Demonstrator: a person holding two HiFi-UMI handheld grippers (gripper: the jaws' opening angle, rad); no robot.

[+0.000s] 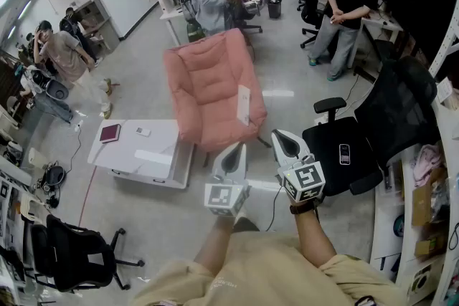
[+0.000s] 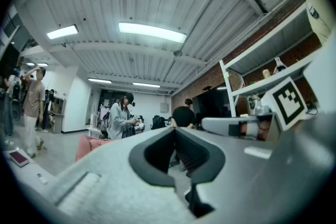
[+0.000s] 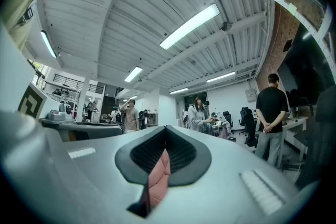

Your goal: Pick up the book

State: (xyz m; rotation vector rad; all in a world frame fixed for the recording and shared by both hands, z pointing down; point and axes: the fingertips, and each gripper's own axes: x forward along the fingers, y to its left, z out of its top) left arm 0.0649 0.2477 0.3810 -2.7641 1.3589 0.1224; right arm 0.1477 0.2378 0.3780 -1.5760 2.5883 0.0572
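Observation:
The book is small and maroon. It lies flat near the far left corner of a low white table; in the left gripper view the book shows at the lower left edge. Both grippers are held up close to my body, well to the right of the table and pointing about level. My left gripper has its tips together and nothing in it. Beside it, my right gripper is shut and empty too.
A pink armchair stands just beyond the grippers, against the table's right end. A black office chair with a phone on its seat is to the right, another black chair at lower left. Several people stand farther back.

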